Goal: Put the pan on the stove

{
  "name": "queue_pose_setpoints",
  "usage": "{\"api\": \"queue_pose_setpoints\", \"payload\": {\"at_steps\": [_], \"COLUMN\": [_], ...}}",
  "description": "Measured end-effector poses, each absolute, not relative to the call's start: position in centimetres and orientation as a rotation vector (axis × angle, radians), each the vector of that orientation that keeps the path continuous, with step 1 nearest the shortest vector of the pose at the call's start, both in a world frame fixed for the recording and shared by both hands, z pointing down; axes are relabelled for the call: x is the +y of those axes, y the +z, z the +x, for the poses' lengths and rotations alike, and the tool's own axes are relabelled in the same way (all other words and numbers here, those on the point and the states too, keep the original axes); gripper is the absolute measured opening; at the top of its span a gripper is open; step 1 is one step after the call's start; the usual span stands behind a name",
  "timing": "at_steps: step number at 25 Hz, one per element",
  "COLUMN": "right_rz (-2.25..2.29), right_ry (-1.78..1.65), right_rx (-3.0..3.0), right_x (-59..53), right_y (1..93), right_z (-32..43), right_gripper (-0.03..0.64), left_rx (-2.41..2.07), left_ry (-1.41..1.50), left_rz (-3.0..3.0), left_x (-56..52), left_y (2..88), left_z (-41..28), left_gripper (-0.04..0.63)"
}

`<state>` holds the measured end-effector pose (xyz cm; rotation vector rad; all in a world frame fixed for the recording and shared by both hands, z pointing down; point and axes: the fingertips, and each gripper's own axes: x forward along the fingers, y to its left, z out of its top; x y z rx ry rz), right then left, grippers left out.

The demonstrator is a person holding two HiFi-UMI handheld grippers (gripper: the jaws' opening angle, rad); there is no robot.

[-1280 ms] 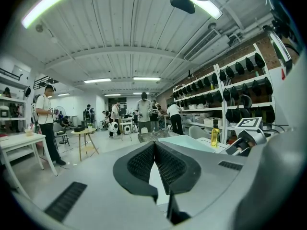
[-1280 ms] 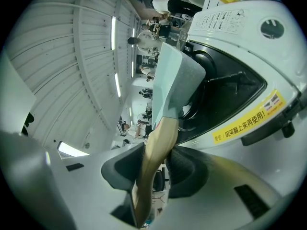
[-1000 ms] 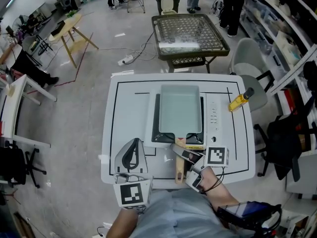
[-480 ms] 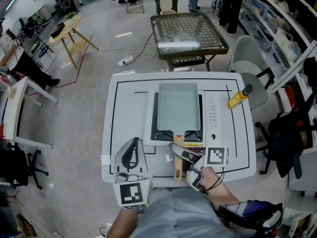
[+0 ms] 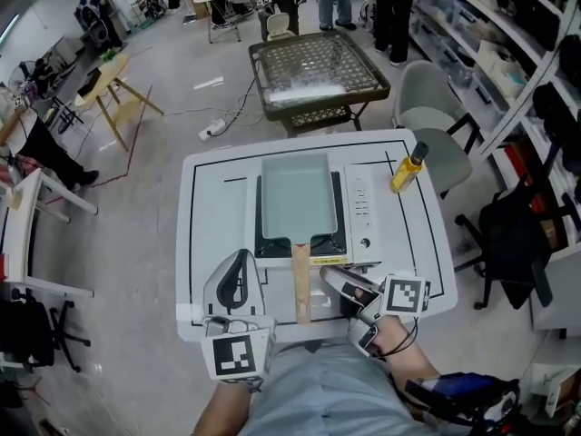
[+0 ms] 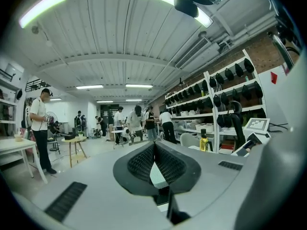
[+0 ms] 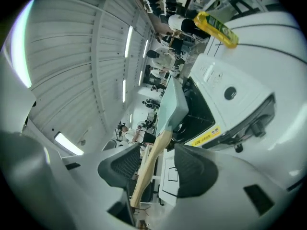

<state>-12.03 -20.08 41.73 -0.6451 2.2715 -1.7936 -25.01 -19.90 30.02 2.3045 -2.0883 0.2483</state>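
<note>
The pale green rectangular pan (image 5: pixel 295 193) sits flat on the stove's black cooking surface. Its wooden handle (image 5: pixel 300 284) reaches over the front edge toward me. The white stove (image 5: pixel 363 209) stands mid-tabletop (image 5: pixel 218 234), controls along its right side.

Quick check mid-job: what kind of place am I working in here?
Probably a lab or workshop, not a kitchen: a portable stove on a line-marked white table, storage shelves along one side, people standing beyond.

I see a pale mint-green rectangular metal pan (image 5: pixel 297 195) with a light wooden handle (image 5: pixel 300 284), a black-topped white stove (image 5: pixel 361 209), a yellow plastic bottle (image 5: pixel 406 171) and a black-lined white table (image 5: pixel 218 216).
</note>
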Motion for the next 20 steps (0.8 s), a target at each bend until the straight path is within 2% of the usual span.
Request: {"api": "queue_pose_setpoints", "payload": {"at_steps": [4, 8, 9, 11, 13, 20], "right_rz": [-0.871, -1.118, -1.197, -1.368, -1.504, -1.704], "right_ry": [-1.579, -1.027, -0.861, -0.561, -0.357, -0.058], "right_rx": [2.382, 2.576, 2.624, 2.690, 2.715, 2.655], "right_x": [-19.8, -20.2, -20.2, -20.0, -19.4, -17.4], "right_y": [40.3, 35.0, 33.8, 31.9, 30.7, 29.1], "right_z": [-8.1, -5.5, -5.1, -4.2, -3.6, -2.5], "right_gripper": [0.206, 0.204, 0.191, 0.105, 0.081, 0.066], "left_rx": [-2.061, -2.038, -2.030, -2.018, -2.012, -1.941], "left_ry": [0.216, 0.176, 0.155, 0.112, 0.086, 0.007], "left_rz": [2.372, 2.425, 2.445, 2.495, 2.536, 2.578], "left_x": [-19.4, -19.0, -18.9, -18.7, -18.6, -17.1], "left_y": [28.3, 26.6, 26.1, 25.0, 24.1, 23.8], "left_z": [-22.7, -20.8, -20.4, -19.6, -18.9, -17.2], "left_gripper": [0.018, 0.018, 0.018, 0.018, 0.018, 0.018]}}
